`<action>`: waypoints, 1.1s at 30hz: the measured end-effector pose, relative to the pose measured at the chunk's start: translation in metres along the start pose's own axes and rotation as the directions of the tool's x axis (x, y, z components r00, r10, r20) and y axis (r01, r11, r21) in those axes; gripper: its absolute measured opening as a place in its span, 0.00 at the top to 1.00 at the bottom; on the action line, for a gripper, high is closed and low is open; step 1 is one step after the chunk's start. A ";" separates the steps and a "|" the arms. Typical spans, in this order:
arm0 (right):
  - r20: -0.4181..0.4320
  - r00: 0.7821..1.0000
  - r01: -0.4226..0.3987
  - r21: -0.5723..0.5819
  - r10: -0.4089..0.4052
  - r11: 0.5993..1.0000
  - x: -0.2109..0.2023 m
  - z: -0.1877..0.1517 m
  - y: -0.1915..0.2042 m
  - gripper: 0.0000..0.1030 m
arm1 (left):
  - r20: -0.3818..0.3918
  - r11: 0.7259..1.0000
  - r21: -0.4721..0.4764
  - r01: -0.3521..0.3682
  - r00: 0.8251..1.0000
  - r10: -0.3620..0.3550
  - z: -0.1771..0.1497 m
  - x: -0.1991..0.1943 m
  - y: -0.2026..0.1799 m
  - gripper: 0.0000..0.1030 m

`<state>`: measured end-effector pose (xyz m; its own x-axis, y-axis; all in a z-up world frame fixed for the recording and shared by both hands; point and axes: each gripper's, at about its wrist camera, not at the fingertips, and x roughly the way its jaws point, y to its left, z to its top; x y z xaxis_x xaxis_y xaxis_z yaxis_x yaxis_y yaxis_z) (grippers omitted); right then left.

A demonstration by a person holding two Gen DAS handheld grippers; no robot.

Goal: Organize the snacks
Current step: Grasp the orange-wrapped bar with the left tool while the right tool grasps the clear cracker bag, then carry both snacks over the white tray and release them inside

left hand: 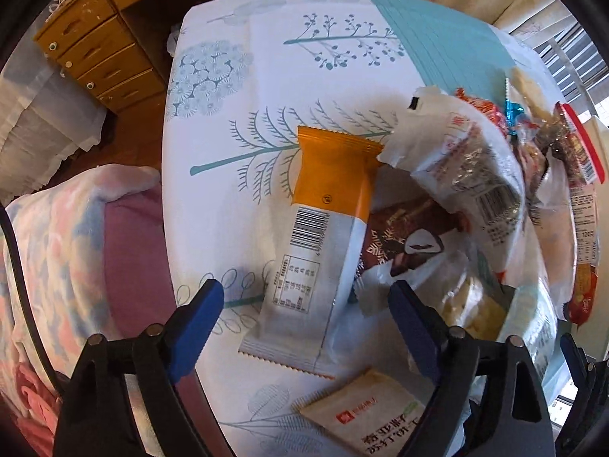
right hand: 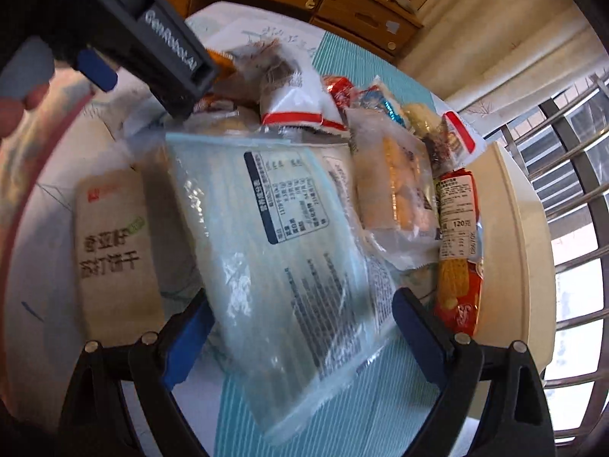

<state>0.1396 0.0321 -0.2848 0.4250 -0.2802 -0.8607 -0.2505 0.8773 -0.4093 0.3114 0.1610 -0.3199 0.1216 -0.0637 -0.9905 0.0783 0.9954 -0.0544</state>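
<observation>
**Both grippers poised over the snack pile**

The left gripper [left hand: 306,318] points straight down with its fingers apart, straddling the lower end of the orange-and-white packet [left hand: 323,224], which lies flat on the patterned worktop [left hand: 236,38] beside a brown chocolate wrapper [left hand: 403,236]. No pad presses on it yet. The right gripper [right hand: 300,320] hovers, fingers apart, over a clear blue-tinted bag [right hand: 289,236] (a beige cracker packet [right hand: 114,243] lies just beside it). The step looks like picking the first item; next the left fingers should close squarely on the packet.
</observation>
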 end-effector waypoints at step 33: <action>-0.170 0.949 -0.211 0.292 0.267 0.933 -0.040 -0.035 -0.043 0.65 | 0.009 0.995 0.101 0.000 1.000 -0.001 -0.043 -0.058 -0.027 0.63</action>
<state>0.1030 -0.0084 -0.2430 0.1885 -0.0976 -0.9772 -0.0694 0.9912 -0.1123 0.2596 0.1411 -0.2668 0.1307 -0.0654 -0.9893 0.1774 0.9833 -0.0415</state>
